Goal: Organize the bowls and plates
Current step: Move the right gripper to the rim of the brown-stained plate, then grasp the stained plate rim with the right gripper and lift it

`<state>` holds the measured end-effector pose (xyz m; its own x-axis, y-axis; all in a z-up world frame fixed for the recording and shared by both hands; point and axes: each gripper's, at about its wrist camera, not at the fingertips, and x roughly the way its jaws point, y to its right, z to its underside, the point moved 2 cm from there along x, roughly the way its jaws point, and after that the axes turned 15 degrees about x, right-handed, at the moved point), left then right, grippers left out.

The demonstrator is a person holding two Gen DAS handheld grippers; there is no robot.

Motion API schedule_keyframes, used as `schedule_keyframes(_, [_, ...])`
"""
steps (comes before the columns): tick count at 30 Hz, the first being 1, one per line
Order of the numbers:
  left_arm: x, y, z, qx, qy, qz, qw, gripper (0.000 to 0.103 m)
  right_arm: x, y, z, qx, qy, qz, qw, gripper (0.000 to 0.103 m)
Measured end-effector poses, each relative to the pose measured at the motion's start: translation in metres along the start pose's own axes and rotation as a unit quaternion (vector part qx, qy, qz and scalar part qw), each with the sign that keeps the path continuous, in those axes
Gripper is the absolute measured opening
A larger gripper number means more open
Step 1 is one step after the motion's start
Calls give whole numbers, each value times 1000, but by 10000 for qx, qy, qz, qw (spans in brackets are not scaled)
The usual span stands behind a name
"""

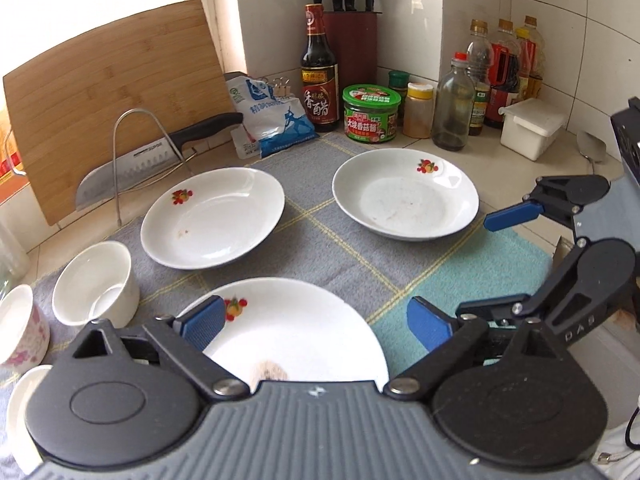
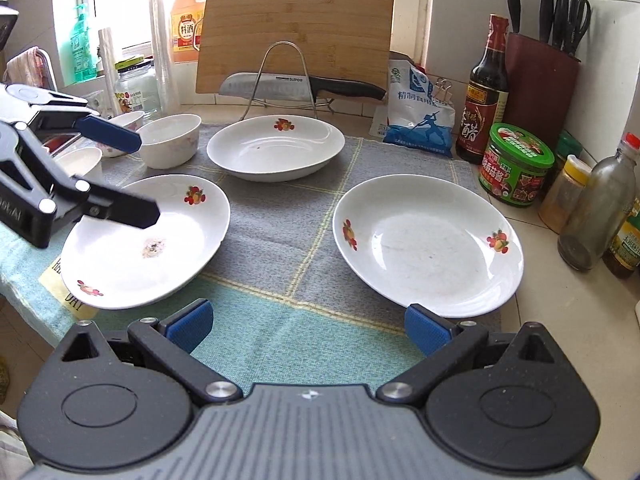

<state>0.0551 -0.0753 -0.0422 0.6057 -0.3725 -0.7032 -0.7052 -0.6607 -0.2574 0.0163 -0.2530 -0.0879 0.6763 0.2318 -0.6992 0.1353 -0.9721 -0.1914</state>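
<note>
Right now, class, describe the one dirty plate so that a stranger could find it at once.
Start at the bamboo cutting board against the window, then come forward over the grey checked cloth. Of three white fruit-printed plates, take the near left plate, under the left gripper. It alone has a brown crumbly smear at its centre.

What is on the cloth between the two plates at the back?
Nothing. In the left wrist view, only bare gray cloth with yellow lines lies between the back left plate and the back right plate.
</note>
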Motion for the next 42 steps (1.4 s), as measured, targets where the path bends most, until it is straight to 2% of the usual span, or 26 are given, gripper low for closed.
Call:
schedule_keyframes(5, [-14,9,35,-695,-400,-225,9965,97,10,-10,-4,-220,-127,-179,9995,103])
schedule_keyframes(9, [-24,8,63,-915,-619,-317,9934,97,21,-23,-9,-256,-259,-305,9989,103])
schedule_keyframes(15, [-23,-8,97,-499,-760,-302,9954,97,34,-57,-15,-66,-384,-348,9986,103])
schedule_keyframes(17, [-19,-15,105,-395,-692,-131,9967,97,39,-70,-15,12,-468,-403,9981,103])
schedule_keyframes(26, [7,-37,119,-77,-394,689,9968,97,59,-97,0,725,-960,-21,9927,103])
schedule_keyframes(31, [11,-36,119,37,-246,725,9971,102,70,-98,4,841,-1212,-101,9890,103])
schedule_keyframes(34, [14,-32,117,167,-282,620,9975,102,81,-99,0,779,-1333,-237,9877,103])
schedule_keyframes(42, [15,-32,116,71,-311,532,9981,103,100,-92,-19,923,-1651,-718,9793,103])
